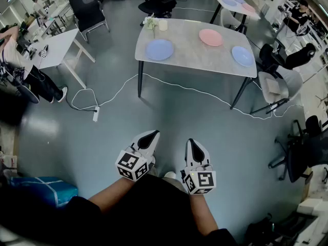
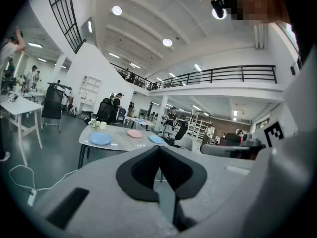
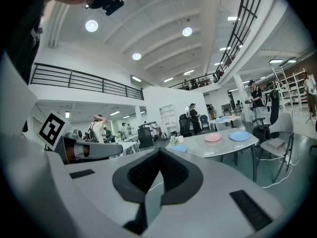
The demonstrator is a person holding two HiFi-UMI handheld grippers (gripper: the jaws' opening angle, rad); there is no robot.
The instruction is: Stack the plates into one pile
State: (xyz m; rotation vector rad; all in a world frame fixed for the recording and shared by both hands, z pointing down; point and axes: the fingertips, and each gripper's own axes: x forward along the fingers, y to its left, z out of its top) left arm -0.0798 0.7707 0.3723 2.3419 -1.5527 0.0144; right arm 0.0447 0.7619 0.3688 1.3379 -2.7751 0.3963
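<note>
A: Fingers?
B: Left gripper and right gripper pressed together, empty, bottom centre. Nothing within reach yet.
A: Plates?
B: Upper frame, spread apart on tabletop: blue plate, pink plate, second blue plate. Unstacked.

Probably an open lab hall: tables, office chairs, mezzanine

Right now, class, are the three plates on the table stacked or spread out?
Spread out: the left blue plate, pink plate and right blue plate lie apart on the table.
</note>
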